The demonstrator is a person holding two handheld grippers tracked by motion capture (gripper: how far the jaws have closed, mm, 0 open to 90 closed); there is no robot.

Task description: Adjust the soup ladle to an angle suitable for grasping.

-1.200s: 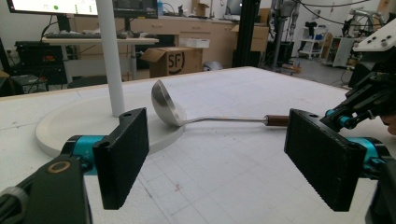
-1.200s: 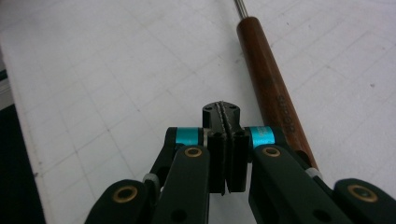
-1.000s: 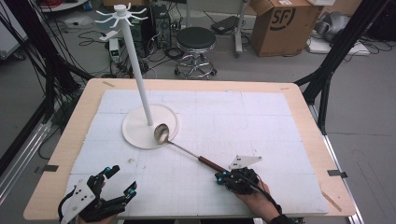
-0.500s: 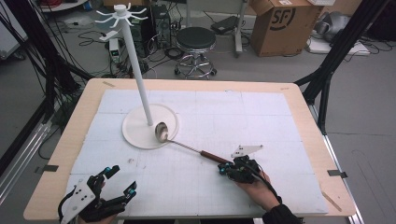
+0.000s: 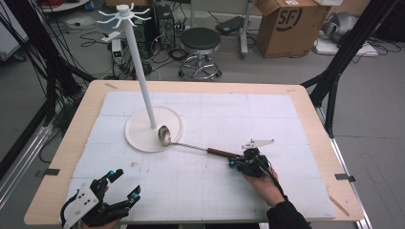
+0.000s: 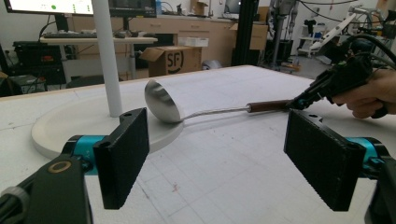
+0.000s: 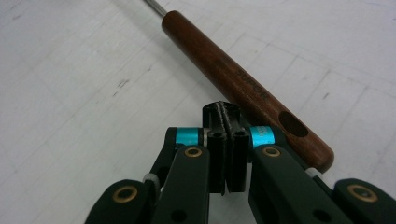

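Observation:
A steel ladle (image 5: pixel 165 135) rests with its bowl on the round white base (image 5: pixel 138 133) of a tall white hook stand (image 5: pixel 142 76). Its brown wooden handle (image 5: pixel 222 153) points toward my right gripper (image 5: pixel 234 163). That gripper is shut with nothing between its jaws. In the right gripper view the handle (image 7: pixel 224 70) lies on the mat just beside the closed tips of my right gripper (image 7: pixel 224 112). My left gripper (image 5: pixel 125 184) stands open near the table's front left, and in its own view my left gripper (image 6: pixel 219 158) faces the ladle bowl (image 6: pixel 163 100) from a distance.
A white gridded mat (image 5: pixel 215 191) covers the wooden table (image 5: pixel 315 109). A stool (image 5: pixel 200 40), a cardboard box (image 5: pixel 291 24) and cables stand on the floor behind the table.
My right gripper has moved away from the table's front edge, and the ladle's handle end has swung the same way while the bowl stayed on the base. The left gripper has not moved.

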